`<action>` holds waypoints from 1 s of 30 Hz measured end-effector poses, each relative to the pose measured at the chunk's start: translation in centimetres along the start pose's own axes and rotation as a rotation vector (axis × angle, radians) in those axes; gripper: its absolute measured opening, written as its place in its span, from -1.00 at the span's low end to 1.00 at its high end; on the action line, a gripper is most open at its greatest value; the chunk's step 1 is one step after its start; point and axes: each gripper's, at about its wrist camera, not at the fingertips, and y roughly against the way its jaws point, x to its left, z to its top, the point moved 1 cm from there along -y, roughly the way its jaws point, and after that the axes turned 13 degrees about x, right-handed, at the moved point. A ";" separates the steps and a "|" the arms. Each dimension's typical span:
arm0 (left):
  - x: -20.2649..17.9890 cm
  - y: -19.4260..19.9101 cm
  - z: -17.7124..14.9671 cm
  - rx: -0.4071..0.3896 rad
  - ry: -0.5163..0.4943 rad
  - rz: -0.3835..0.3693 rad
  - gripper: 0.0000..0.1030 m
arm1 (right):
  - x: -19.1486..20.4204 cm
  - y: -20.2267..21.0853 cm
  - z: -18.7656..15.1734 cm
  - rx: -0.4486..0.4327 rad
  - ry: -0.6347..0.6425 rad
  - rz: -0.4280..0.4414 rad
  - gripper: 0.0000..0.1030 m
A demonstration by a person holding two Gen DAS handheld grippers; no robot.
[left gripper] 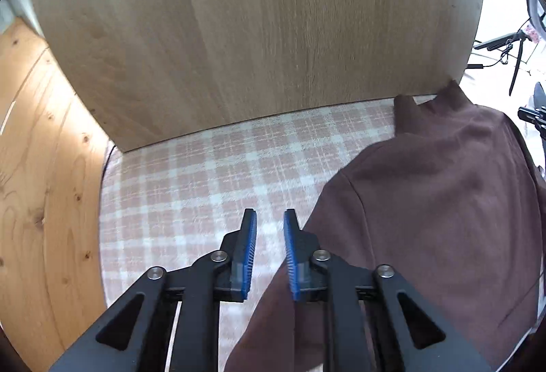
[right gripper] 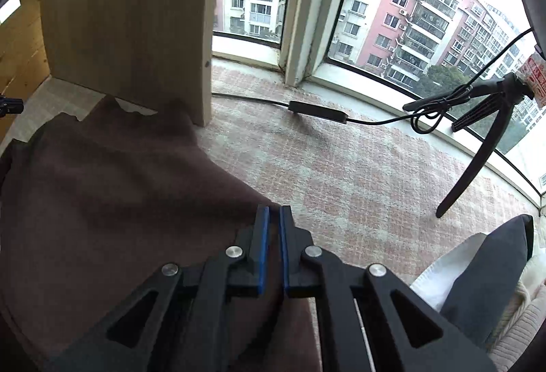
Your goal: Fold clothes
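The garment (left gripper: 443, 201) lies on the blanket (left gripper: 204, 174), before the board (left gripper: 256, 31).

A brown garment (left gripper: 443, 201) with long sleeves lies spread flat on the pink checked cover (left gripper: 211, 174). Its collar (left gripper: 426, 106) reaches the foot of the wooden panel (left gripper: 256, 31). One shoulder seam is visible, and the fabric looks soft and mostly smooth

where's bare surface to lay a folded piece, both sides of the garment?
Left: checked cover is bare between the wooden board, the pine panel and the brown garment. Right: bare between garment edge, window sill and cable. Crowded near the tripod leg and pillows.
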 end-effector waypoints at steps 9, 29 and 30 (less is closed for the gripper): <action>3.5 5.3 -16.9 0.072 0.182 -0.026 -0.42 | 15.2 1.1 0.0 0.030 0.261 0.356 -0.71; -8.3 0.6 -33.7 0.122 0.054 -0.149 -0.10 | 17.2 14.5 -6.2 -0.003 0.230 0.492 0.04; -8.8 0.2 -33.5 0.124 0.026 -0.129 -0.10 | 17.6 13.3 -6.9 -0.009 0.232 0.443 0.04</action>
